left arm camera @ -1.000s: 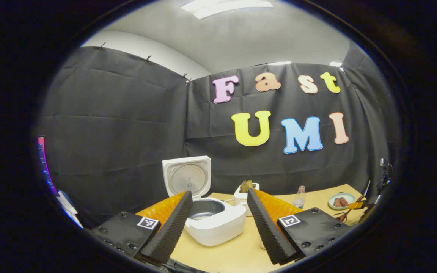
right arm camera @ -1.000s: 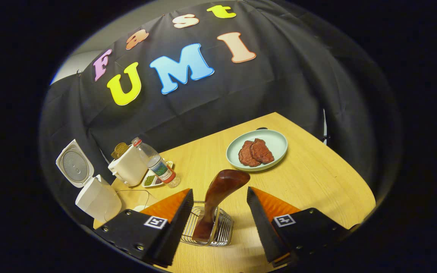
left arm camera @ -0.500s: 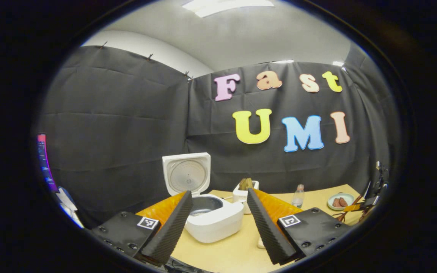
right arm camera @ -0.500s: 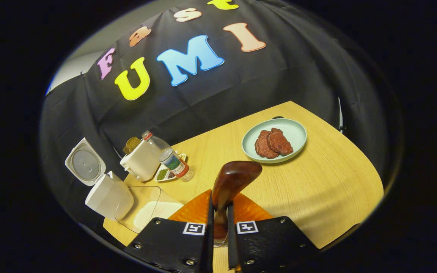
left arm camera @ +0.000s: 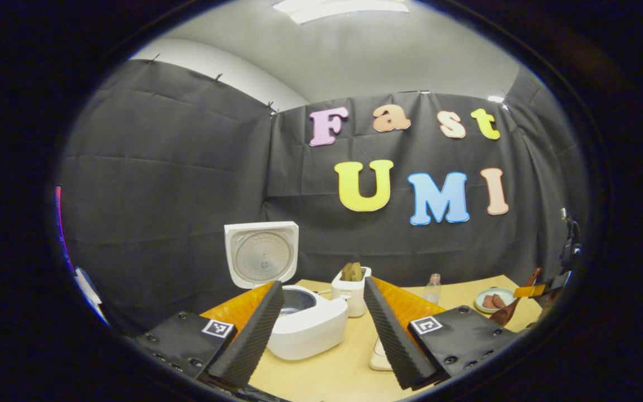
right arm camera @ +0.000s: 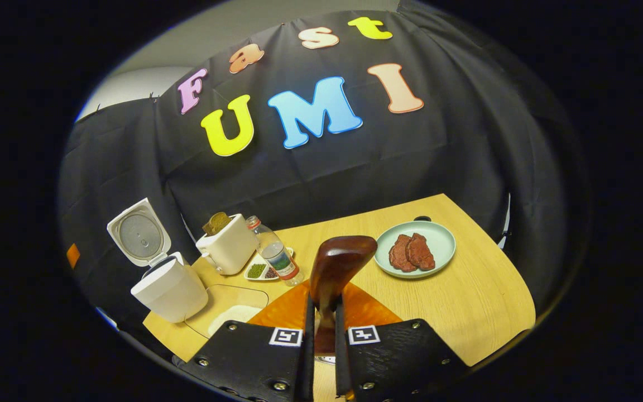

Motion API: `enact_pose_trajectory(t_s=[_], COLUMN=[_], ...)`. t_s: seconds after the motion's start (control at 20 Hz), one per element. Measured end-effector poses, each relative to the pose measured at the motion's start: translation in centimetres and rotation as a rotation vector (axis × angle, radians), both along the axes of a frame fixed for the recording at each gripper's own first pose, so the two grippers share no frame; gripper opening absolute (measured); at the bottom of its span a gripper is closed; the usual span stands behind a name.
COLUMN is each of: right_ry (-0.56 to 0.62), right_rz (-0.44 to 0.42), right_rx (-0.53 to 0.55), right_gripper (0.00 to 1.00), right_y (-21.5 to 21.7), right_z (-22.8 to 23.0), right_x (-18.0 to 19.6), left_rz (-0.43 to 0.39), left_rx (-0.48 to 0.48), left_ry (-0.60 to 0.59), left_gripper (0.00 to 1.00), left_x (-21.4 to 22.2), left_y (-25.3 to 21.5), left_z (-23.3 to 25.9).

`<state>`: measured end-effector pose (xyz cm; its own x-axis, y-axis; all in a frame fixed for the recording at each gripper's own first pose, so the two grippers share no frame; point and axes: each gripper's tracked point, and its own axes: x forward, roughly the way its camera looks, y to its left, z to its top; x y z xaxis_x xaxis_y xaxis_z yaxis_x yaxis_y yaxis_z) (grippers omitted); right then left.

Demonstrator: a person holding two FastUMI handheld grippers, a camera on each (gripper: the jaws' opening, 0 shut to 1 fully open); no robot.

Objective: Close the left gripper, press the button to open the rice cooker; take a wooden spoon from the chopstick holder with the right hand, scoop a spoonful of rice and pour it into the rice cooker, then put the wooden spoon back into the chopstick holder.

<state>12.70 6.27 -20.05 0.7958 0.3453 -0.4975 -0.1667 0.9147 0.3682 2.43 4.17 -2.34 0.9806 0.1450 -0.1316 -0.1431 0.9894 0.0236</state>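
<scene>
Already the rice cooker (right arm camera: 169, 290) stood with its lid up at the left end of the surface (right arm camera: 466, 301), so we judged the button step done. Our right gripper (right arm camera: 321, 335) was clenched on the wooden spoon (right arm camera: 335, 268), both fingers pressing its handle, the bowl end pointing up and forward. The chopstick holder sat just under the gripper, barely visible. Our left gripper (left arm camera: 321, 329) hung released, jaws apart, holding nothing, with the open cooker ahead between its fingers.

To do this lift well, we thought the spoon should rise straight up until it cleared the wire rim, without tipping the holder. Then we would swing left toward the clear container of rice (right arm camera: 232, 315) beside the cooker, keeping clear of the bottle (right arm camera: 274, 254) and toaster (right arm camera: 229, 245), and turn the bowl down for 1 level scoop.
</scene>
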Motion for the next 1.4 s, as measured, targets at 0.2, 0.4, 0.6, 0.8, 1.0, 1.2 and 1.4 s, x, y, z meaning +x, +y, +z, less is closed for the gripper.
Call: enact_pose_trajectory(t_s=[0.2,0.4,0.6,0.8,1.0,1.2,1.4], right_ry=[-0.065,-0.098,-0.104,-0.091,-0.082,-0.075,-0.065], right_rz=[-0.036,-0.056,-0.057,-0.038,-0.021,0.006,0.020], right_rx=[-0.021,-0.010,0.004,-0.018,-0.078,-0.149,-0.212], right_gripper=[0.16,0.15,0.15,0.15,0.15,0.15,0.16], right_y=[1.6,4.7,8.2,11.9,14.4,16.4,17.6], right_z=[3.6,5.9,6.5,5.3,2.8,-0.5,-3.6], right_x=[0.2,0.1,0.0,0.3,0.8,1.2,1.8], left_rz=[-0.055,-0.097,-0.122,-0.137,-0.138,-0.144,-0.141], left_rx=[-0.043,-0.048,-0.078,-0.089,-0.112,-0.108,-0.103], left_ry=[0.005,0.011,0.008,0.015,0.027,0.054,0.069], left_gripper=[0.99,0.99,0.99,0.99,0.99,0.98,0.99], left_x=[2.0,3.5,4.9,5.9,6.4,6.8,7.4], left_y=[2.1,4.8,7.5,10.3,12.8,15.0,16.5], left_z=[-0.9,-1.5,-2.2,-3.2,-4.3,-5.3,-5.8])
